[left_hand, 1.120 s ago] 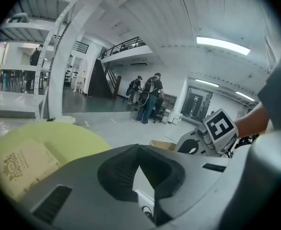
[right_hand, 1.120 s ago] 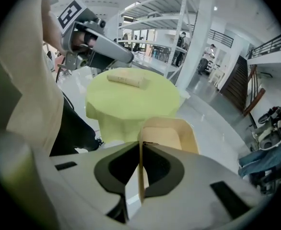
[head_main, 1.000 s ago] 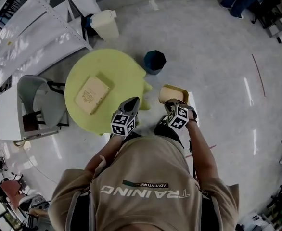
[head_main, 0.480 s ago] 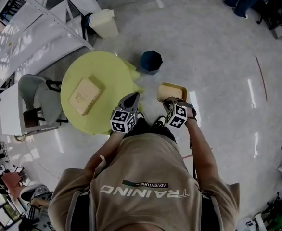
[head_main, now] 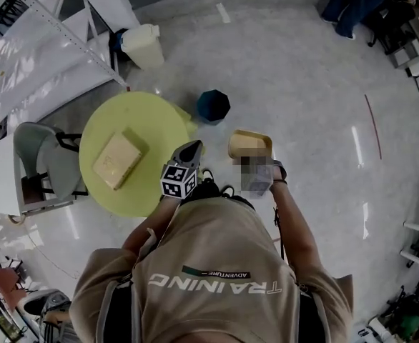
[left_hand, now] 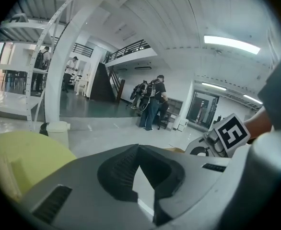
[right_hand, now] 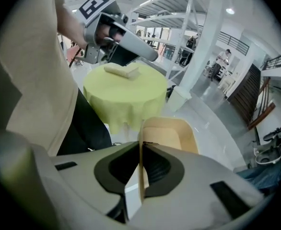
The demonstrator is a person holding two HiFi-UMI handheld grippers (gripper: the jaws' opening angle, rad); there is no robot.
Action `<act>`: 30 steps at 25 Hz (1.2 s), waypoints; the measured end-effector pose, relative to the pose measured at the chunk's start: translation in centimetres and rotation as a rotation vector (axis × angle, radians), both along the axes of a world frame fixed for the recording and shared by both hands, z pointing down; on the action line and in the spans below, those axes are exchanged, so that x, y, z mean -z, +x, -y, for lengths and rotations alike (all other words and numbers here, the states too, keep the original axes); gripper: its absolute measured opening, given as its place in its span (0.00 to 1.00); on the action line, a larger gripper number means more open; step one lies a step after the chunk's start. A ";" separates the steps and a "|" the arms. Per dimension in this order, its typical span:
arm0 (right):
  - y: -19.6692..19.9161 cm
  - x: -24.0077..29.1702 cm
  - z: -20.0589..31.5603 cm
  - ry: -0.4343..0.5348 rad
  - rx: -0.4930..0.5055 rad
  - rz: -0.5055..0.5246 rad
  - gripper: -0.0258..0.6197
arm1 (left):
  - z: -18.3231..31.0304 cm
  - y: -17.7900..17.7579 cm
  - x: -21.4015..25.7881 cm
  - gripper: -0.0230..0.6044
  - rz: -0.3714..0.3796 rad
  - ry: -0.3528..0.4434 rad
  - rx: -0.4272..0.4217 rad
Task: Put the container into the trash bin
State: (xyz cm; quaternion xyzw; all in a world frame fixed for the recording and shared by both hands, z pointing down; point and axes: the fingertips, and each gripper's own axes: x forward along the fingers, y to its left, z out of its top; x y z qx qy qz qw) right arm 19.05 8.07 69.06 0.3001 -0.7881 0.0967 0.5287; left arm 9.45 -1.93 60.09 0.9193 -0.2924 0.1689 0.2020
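A tan open container (head_main: 249, 143) hangs over the floor to the right of the table, with my right gripper (head_main: 252, 161) shut on its near wall. In the right gripper view the thin wall of the container (right_hand: 171, 131) runs straight between the jaws of the right gripper (right_hand: 141, 145). The dark blue trash bin (head_main: 213, 106) stands on the floor a short way beyond and to the left of the container. My left gripper (head_main: 192, 148) hovers at the table's right edge, and in the left gripper view the left gripper (left_hand: 138, 147) is shut with nothing in it.
A round yellow table (head_main: 141, 120) carries a closed tan box (head_main: 116, 161). A white bin (head_main: 144, 45) stands by a metal rack (head_main: 45, 27) at the back left. A grey chair (head_main: 41, 156) sits left of the table. People (left_hand: 151, 102) stand far off.
The table and the trash bin have slid left and down in the head view as the person moves. Both grippers travelled along, the container still held in the right one.
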 end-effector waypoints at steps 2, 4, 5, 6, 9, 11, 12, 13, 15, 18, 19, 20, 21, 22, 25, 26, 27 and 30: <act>0.1 0.3 1.7 -0.003 -0.001 -0.012 0.08 | 1.6 0.2 0.4 0.04 -0.014 0.009 -0.007; 0.0 0.4 3.7 -0.004 -0.008 -0.016 0.08 | 3.2 0.2 0.5 0.04 -0.019 0.015 -0.020; -0.1 0.4 4.6 -0.005 -0.006 -0.021 0.08 | 3.8 0.1 0.4 0.04 -0.019 0.013 -0.028; -0.4 0.5 5.3 -0.008 -0.001 -0.026 0.08 | 4.2 0.0 0.3 0.04 -0.016 0.009 -0.036; -1.0 0.4 7.5 -0.014 0.012 -0.025 0.08 | 5.5 -0.4 -0.1 0.04 -0.003 0.001 -0.051; -1.1 0.1 9.1 -0.019 0.022 -0.025 0.08 | 6.8 -0.6 -0.4 0.04 -0.002 -0.001 -0.042; -1.2 0.0 9.7 -0.023 0.030 -0.024 0.08 | 7.3 -0.8 -0.5 0.04 -0.003 -0.006 -0.031; -1.1 -0.2 10.3 -0.027 0.041 -0.025 0.08 | 7.8 -0.8 -0.7 0.04 -0.004 -0.011 -0.017; -0.5 -0.6 11.4 -0.033 0.067 -0.029 0.08 | 8.8 -0.6 -1.1 0.04 0.001 -0.021 0.011; 1.2 -1.4 13.3 -0.042 0.113 -0.030 0.08 | 10.7 0.5 -1.6 0.04 0.016 -0.030 0.050; 1.8 -1.7 14.2 -0.044 0.129 -0.027 0.08 | 11.5 1.1 -1.8 0.04 0.022 -0.031 0.062; 2.4 -2.1 15.2 -0.045 0.145 -0.022 0.08 | 12.4 1.6 -2.0 0.04 0.030 -0.032 0.076; 3.0 -2.4 16.3 -0.044 0.161 -0.014 0.08 | 13.4 2.2 -2.2 0.04 0.036 -0.034 0.093; 3.6 -2.6 17.5 -0.042 0.179 -0.006 0.08 | 14.5 2.8 -2.4 0.04 0.038 -0.036 0.113; 5.9 -3.0 20.8 -0.036 0.261 -0.002 0.08 | 17.6 4.8 -2.3 0.04 0.020 -0.051 0.208; 6.7 -3.1 21.8 -0.038 0.296 -0.005 0.08 | 18.6 5.3 -2.3 0.04 0.016 -0.058 0.247; 7.4 -3.2 22.8 -0.039 0.331 -0.009 0.08 | 19.7 5.8 -2.3 0.04 0.019 -0.062 0.284; 9.1 -3.6 25.5 -0.046 0.423 -0.012 0.08 | 22.4 7.0 -2.3 0.04 0.059 -0.052 0.358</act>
